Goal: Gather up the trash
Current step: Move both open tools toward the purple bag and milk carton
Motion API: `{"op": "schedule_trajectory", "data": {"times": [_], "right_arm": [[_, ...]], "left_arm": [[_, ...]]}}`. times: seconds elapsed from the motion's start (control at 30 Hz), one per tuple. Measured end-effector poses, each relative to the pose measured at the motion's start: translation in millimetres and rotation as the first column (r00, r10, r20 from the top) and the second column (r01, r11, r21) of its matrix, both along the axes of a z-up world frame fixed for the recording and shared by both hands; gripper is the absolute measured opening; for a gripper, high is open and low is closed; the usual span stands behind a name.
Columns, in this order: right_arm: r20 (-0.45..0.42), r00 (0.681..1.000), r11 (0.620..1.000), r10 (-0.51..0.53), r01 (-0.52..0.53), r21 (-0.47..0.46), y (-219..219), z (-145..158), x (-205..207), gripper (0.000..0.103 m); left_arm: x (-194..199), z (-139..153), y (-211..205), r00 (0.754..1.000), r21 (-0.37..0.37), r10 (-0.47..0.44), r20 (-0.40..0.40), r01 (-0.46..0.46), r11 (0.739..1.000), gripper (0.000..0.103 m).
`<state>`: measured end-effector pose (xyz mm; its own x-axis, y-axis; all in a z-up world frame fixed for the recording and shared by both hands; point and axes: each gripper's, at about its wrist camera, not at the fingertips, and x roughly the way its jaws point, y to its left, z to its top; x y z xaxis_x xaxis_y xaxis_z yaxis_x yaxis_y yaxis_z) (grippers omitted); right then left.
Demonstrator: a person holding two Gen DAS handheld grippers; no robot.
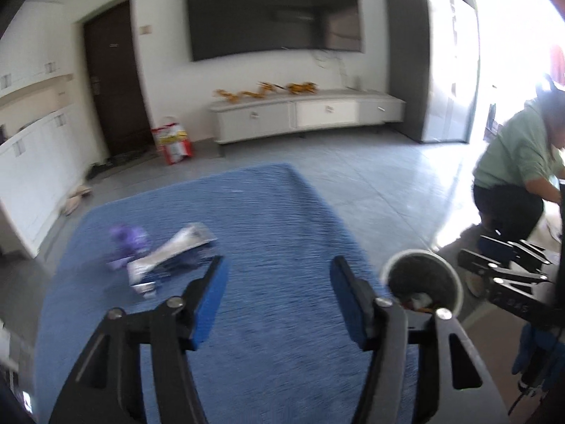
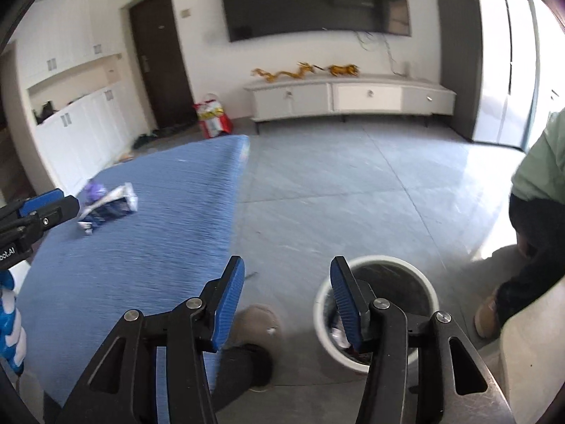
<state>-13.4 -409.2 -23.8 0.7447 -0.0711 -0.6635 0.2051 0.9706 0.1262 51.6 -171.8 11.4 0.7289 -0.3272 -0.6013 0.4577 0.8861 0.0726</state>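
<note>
Silver and dark wrappers (image 1: 169, 258) and a purple crumpled wrapper (image 1: 127, 242) lie on a blue surface (image 1: 268, 233), ahead and left of my left gripper (image 1: 279, 293), which is open and empty above it. The wrappers also show in the right wrist view (image 2: 107, 205), with the purple wrapper (image 2: 95, 189) behind them. A white trash bin (image 2: 378, 304) with some trash inside stands on the floor; it also shows in the left wrist view (image 1: 422, 282). My right gripper (image 2: 286, 296) is open and empty, its right finger over the bin's rim.
A person in a green shirt (image 1: 515, 162) crouches at the right. A white TV cabinet (image 1: 303, 113) and a TV stand against the far wall. A red and white bag (image 1: 173, 139) sits by a dark door. A foot in a slipper (image 2: 256, 321) stands by the bin.
</note>
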Motion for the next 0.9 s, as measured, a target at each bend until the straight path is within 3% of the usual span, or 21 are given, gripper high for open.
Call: {"op": "schedule_trajectory", "data": {"times": [0.2,0.47,0.9], "right_arm": [[0.005,0.993,0.992,0.122,-0.122,-0.024,54.8,15.8,13.2,0.053],[-0.008,0.973,0.972,0.231,-0.231,-0.035,119.3,23.4,30.4,0.053],[-0.058,0.953,0.953,0.297,-0.299,-0.041,171.3,22.2,53.4,0.054]], "left_arm": [[-6.2,18.6,75.3,0.988,-0.040,0.149,0.040,-0.148,0.988,0.059],[-16.2,26.9,150.6,0.959,-0.084,0.274,0.073,-0.268,0.960,0.059],[-12.6,10.9,216.4,0.926,-0.141,0.374,0.047,-0.364,0.921,0.063]]}}
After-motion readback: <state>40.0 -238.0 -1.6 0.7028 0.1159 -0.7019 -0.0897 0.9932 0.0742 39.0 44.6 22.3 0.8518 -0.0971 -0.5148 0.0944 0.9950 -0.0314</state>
